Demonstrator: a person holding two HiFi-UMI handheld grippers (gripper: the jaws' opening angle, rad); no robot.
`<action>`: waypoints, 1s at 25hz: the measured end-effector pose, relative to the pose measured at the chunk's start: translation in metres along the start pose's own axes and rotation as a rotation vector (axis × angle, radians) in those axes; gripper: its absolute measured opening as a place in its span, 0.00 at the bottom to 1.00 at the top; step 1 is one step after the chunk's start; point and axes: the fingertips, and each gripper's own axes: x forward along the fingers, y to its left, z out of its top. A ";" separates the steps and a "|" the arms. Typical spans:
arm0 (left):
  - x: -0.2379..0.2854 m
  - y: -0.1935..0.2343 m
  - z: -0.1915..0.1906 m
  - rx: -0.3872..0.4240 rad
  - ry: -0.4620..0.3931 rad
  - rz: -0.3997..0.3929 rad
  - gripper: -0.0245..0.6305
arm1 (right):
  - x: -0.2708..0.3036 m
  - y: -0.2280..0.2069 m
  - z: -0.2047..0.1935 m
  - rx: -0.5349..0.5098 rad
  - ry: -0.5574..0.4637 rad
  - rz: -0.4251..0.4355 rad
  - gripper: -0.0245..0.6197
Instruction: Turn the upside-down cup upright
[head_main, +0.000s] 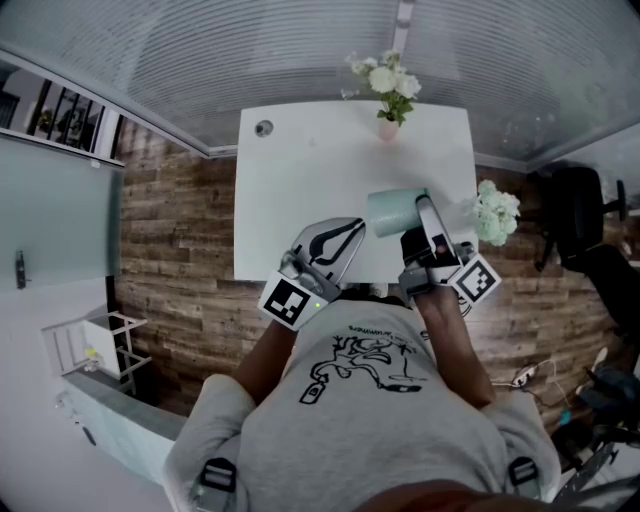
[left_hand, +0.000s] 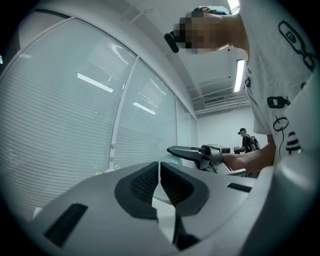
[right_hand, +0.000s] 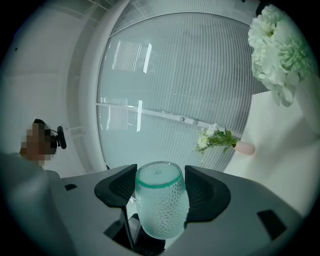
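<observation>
The cup (right_hand: 160, 205) sits between the pads of the right gripper (right_hand: 161, 186), which press on its two sides with the jaws spread wide. It is frosted glass, rounded, with a dimpled wall and a teal band at the end turned away from that gripper's camera. In the head view it lies on its side above the right half of the white table (head_main: 300, 190), near the front edge. The left gripper (left_hand: 159, 182) has its jaws together on nothing, at the same edge. A pink vase of flowers (head_main: 388, 128) stands at the far edge, a white flower bunch (head_main: 495, 212) at the right edge. The table's left half is bare. Around it are a wood-plank floor (head_main: 180, 230) and ribbed blinds (head_main: 250, 50).
</observation>
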 end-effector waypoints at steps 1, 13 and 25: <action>0.000 0.000 0.000 -0.001 -0.003 -0.003 0.05 | 0.000 -0.001 0.000 0.004 -0.002 0.000 0.53; 0.010 -0.028 -0.009 -0.012 0.036 -0.142 0.20 | -0.006 -0.004 0.004 0.042 -0.030 -0.003 0.53; 0.021 -0.032 -0.019 -0.013 0.074 -0.178 0.20 | -0.011 -0.002 0.009 0.071 -0.056 0.016 0.53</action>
